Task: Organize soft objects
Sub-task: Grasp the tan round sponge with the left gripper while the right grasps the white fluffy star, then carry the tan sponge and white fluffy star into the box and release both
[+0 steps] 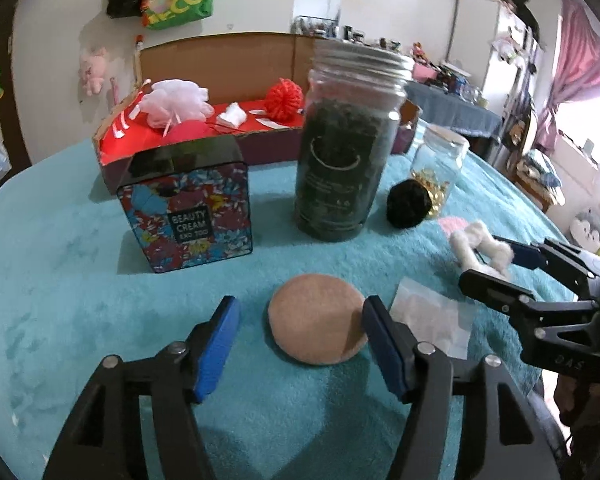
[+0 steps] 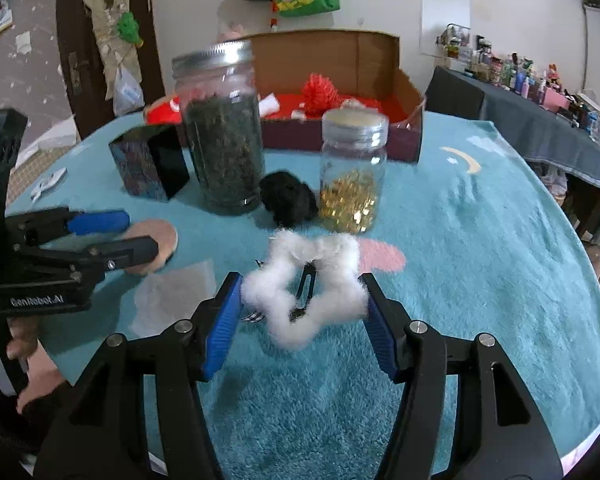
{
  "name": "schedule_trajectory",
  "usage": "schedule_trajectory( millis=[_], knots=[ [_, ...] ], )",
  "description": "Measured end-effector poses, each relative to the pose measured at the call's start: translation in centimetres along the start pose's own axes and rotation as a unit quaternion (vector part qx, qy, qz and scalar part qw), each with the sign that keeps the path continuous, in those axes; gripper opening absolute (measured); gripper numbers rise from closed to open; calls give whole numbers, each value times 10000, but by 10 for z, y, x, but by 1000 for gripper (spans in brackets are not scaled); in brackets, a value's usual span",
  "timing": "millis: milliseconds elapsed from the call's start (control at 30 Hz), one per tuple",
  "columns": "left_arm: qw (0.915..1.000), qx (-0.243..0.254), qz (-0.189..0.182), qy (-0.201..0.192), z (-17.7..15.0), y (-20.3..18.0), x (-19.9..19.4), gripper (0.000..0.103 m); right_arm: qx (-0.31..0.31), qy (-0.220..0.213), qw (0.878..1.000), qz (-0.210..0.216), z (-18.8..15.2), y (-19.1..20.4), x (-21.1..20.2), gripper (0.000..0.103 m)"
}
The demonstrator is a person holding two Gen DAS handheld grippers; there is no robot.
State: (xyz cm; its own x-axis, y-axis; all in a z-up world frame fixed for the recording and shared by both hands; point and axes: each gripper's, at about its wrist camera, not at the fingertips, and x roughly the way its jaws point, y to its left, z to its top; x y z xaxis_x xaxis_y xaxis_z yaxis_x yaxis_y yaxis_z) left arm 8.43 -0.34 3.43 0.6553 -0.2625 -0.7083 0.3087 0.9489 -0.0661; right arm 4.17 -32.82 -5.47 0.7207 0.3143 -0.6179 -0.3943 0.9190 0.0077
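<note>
On a table under a teal plush cloth [image 1: 80,272] we count two grippers. Our left gripper [image 1: 300,344] stands spread around one tan round pad [image 1: 316,320], touching it only at the right pad. Our right gripper [image 2: 300,320] pinches one white fluffy star clip [image 2: 300,292]. Beyond stand two jars, one of dark leaves [image 2: 224,128], one of gold pieces [image 2: 352,176], one black pom-pom [image 2: 288,200], one flowered tin [image 1: 188,204], and one cardboard box [image 1: 228,120] holding red and pink puffs.

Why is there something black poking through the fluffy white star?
That is odd: a black clip sticks through the hollow of the fluffy white star, which sits between the right gripper jaws.
</note>
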Motion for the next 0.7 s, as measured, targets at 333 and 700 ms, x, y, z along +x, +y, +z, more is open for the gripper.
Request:
schedule_trajectory(
  millis=[333,700],
  knots=[
    [9985,523,50,144,-1,-11,10,62,-50,23,9999,-122,-7,-2,7,65],
    [9981,591,-159,14,2,-16,2,36,-1,-309,9994,185,-4,-2,-4,55]
  ],
)
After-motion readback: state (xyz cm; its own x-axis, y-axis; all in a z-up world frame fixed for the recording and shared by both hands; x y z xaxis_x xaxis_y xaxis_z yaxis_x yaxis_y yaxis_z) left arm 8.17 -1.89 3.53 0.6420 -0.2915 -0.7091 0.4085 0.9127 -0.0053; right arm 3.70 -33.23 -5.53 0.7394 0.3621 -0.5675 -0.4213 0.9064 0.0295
